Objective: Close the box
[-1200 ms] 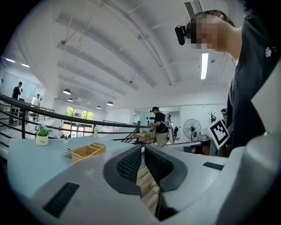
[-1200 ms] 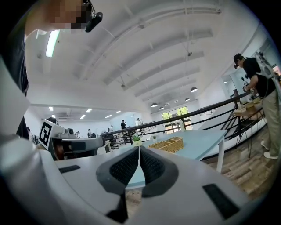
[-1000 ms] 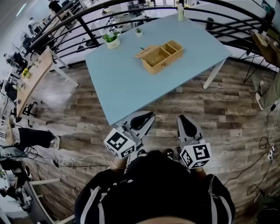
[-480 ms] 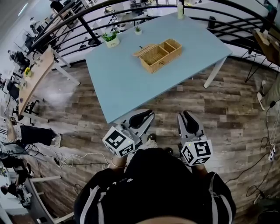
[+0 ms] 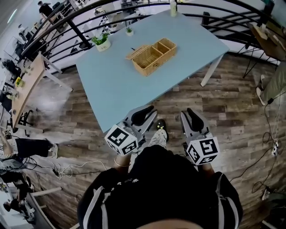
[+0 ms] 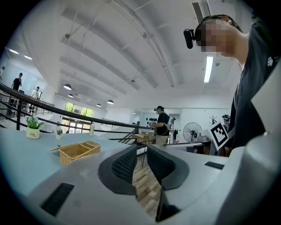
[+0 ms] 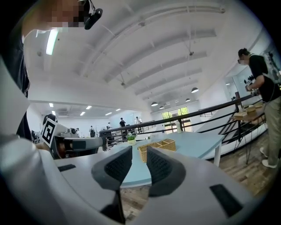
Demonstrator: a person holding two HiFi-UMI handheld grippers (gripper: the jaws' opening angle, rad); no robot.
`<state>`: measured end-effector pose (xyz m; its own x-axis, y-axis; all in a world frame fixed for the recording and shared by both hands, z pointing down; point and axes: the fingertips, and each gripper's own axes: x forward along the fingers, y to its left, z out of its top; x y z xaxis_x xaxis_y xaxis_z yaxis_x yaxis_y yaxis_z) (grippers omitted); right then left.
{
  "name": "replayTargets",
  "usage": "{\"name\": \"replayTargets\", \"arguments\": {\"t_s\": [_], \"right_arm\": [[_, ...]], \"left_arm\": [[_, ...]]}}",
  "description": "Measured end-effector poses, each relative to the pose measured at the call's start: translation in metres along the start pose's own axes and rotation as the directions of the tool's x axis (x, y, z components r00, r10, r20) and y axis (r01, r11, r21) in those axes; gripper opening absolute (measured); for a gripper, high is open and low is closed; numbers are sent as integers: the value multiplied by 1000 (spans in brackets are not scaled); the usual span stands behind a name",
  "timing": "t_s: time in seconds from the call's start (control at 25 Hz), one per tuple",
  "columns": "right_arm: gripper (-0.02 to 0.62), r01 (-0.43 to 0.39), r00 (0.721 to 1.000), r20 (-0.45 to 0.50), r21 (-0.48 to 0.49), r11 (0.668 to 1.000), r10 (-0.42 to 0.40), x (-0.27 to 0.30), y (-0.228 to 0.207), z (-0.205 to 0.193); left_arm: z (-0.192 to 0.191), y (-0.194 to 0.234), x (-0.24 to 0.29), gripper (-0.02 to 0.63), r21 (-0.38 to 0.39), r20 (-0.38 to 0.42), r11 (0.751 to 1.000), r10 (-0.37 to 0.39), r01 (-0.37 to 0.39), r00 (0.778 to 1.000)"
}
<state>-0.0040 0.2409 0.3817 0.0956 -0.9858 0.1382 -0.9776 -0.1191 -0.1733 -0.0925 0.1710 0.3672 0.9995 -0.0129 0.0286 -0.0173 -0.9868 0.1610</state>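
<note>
Head view, near to far: the left tool (image 5: 144,112) and right tool (image 5: 192,114) are held side by side over the wood floor (image 5: 232,107), close to the near edge of the light-blue tabletop (image 5: 111,89).

Left gripper view: jaws slightly spread, have just been opening, nothing between them. Right gripper view: jaws spread, also empty.

The wicker box (image 5: 152,56) sits on the far half of the tabletop, well apart from both tools. It has two compartments, and its lid (image 5: 134,52) is open on the left side.

Beyond it are a potted plant (image 5: 101,41) and a bottle (image 5: 172,7) near the far edge, with a black railing (image 5: 79,36) behind.
</note>
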Motion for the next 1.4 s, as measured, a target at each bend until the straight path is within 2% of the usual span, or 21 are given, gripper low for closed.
{"name": "replayTargets", "arguments": {"t_s": [0.24, 0.48, 0.76, 0.92, 1.4], "right_arm": [[103, 25, 1000, -10, -19, 1000, -25, 27, -25, 12], [104, 29, 999, -20, -25, 999, -29, 67, -50, 23], [104, 30, 999, -44, -20, 999, -31, 117, -74, 34], [104, 25, 998, -65, -20, 999, -26, 145, -86, 42], [106, -29, 995, -95, -54, 998, 24, 230, -89, 64]], "left_arm": [[5, 29, 32, 61, -6, 15, 1000, -28, 28, 999], [5, 70, 59, 67, -21, 11, 1000, -19, 20, 1000], [11, 122, 83, 67, -37, 11, 999, 8, -8, 1000], [10, 150, 94, 70, -76, -16, 997, 16, -17, 1000], [18, 241, 97, 78, -118, -9, 988, 97, -98, 995]]}}
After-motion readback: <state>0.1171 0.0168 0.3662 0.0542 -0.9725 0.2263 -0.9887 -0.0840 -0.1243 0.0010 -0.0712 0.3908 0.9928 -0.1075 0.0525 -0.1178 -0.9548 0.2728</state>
